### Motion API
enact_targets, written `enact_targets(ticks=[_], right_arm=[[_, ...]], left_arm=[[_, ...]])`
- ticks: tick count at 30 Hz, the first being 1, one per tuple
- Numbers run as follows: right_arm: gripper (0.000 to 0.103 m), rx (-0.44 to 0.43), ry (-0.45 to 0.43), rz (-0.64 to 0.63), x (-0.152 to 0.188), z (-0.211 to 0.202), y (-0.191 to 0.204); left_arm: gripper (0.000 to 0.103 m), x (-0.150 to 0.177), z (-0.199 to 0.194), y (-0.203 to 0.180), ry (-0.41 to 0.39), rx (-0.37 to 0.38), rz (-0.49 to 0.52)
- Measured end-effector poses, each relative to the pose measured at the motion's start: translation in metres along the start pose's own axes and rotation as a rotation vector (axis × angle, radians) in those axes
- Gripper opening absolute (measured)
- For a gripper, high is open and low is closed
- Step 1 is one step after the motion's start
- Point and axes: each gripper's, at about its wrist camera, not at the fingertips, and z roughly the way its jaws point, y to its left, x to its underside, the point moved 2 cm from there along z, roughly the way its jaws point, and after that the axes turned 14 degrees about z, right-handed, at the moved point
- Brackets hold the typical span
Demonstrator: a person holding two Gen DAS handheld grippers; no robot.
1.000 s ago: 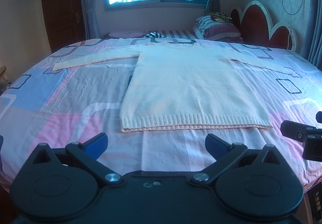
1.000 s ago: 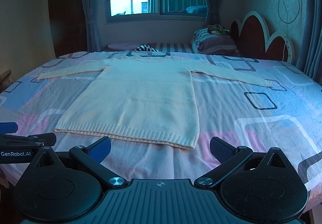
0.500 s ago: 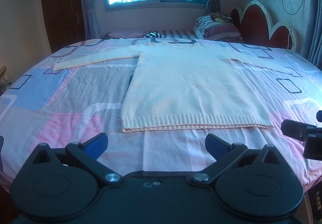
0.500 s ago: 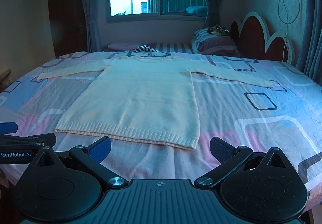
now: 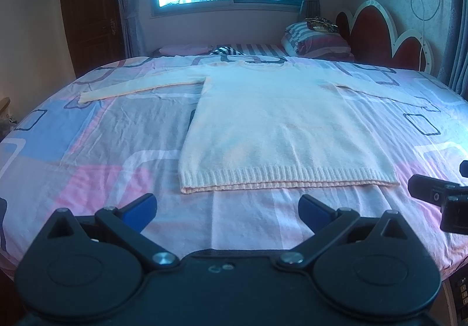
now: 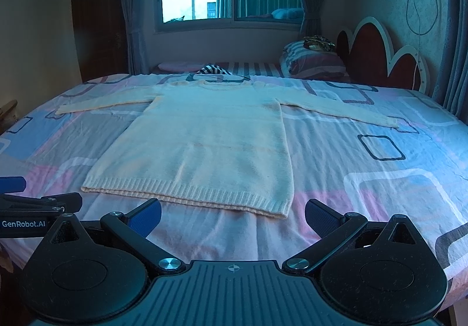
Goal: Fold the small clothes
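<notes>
Sweater (image 5: 280, 133) flat on bed (image 5: 96, 133); left hand-held gripper (image 5: 227, 209) spread.

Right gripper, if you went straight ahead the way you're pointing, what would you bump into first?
Probably the sweater. The right gripper hangs open just short of its ribbed hem, with only bare bedsheet between. How high the jaws sit is unclear, so they might pass over the hem instead.
</notes>
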Motion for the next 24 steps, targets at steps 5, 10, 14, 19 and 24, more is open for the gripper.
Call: enact_targets(ticks=[5, 10, 14, 19, 24], right_arm=[[0.103, -0.001, 0.001, 0.0, -0.0001, 0.0001, -0.0011], [0.103, 0.0, 0.003, 0.001, -0.0002, 0.0001, -0.0015], [0.103, 0.0, 0.006, 0.001, 0.0, 0.0007, -0.0014], [0.103, 0.0, 0.009, 0.003, 0.0005, 0.0027, -0.001], [0.103, 0.008, 0.013, 0.008, -0.0017, 0.0062, -0.0027]], left_arm=[[0.102, 0.0005, 0.0, 0.0005, 0.001, 0.0, 0.001], [0.102, 0.0008, 0.0, 0.0006, 0.004, 0.001, 0.0], [0.102, 0.0012, -0.0001, 0.0009, 0.004, 0.001, 0.0], [0.102, 0.0019, 0.0015, 0.001, 0.011, 0.004, -0.001], [0.102, 0.0, 0.007, 0.0013, 0.019, 0.007, -0.002]])
